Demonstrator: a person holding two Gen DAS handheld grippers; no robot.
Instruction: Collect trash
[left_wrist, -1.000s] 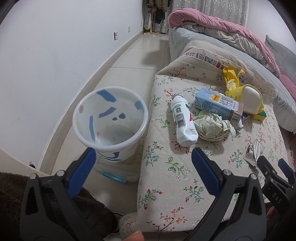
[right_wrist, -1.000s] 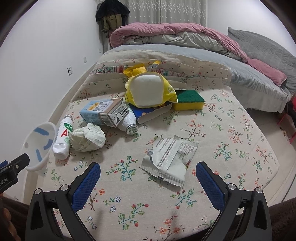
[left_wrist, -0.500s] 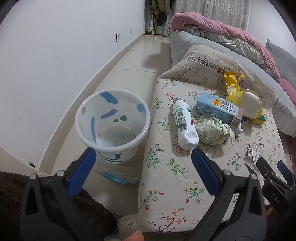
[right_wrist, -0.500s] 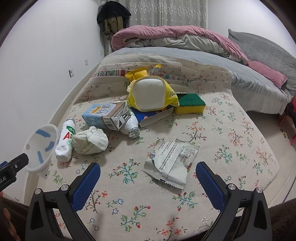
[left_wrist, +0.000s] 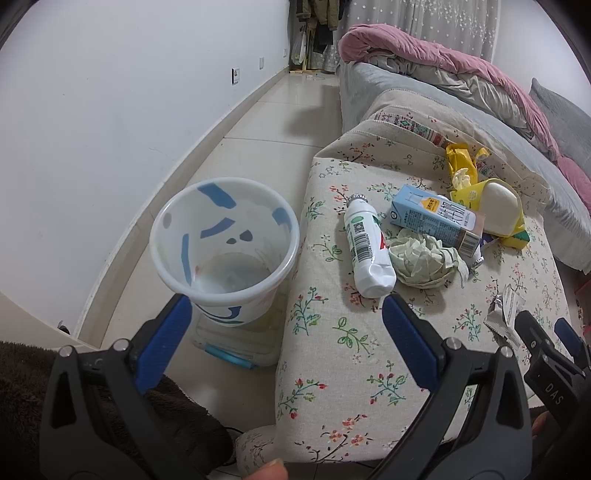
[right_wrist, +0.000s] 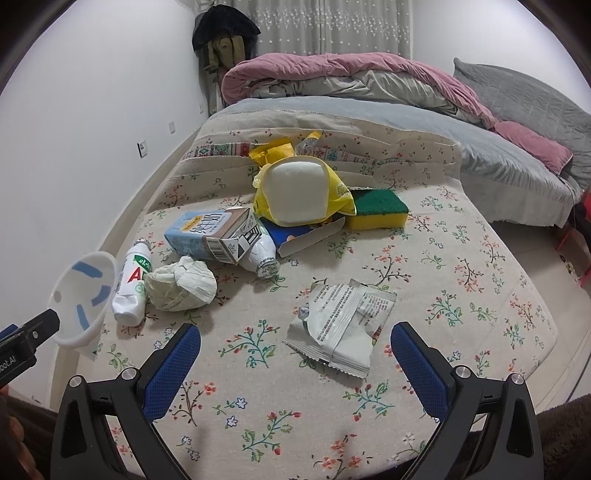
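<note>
A white bin with blue marks (left_wrist: 225, 251) stands on the floor beside a floral-covered table (left_wrist: 332, 354); it also shows in the right wrist view (right_wrist: 83, 299). On the table lie a white bottle (left_wrist: 365, 247), a crumpled paper wad (left_wrist: 424, 262), a blue carton (left_wrist: 436, 219) and a torn silver wrapper (right_wrist: 340, 325). My left gripper (left_wrist: 284, 325) is open and empty, near the bin and the table's left edge. My right gripper (right_wrist: 295, 354) is open and empty, just in front of the wrapper.
A yellow bag with a white block (right_wrist: 299, 195), a green-yellow sponge (right_wrist: 376, 208), a second bottle (right_wrist: 262, 254) and an open blue box (right_wrist: 303, 234) lie further back. A bed with a pink quilt (right_wrist: 351, 74) stands behind. A white wall (left_wrist: 110, 110) runs left.
Both grippers have drawn back slightly, so the table's objects look a little further away. Both stay open and empty. Nothing on the table has moved.
</note>
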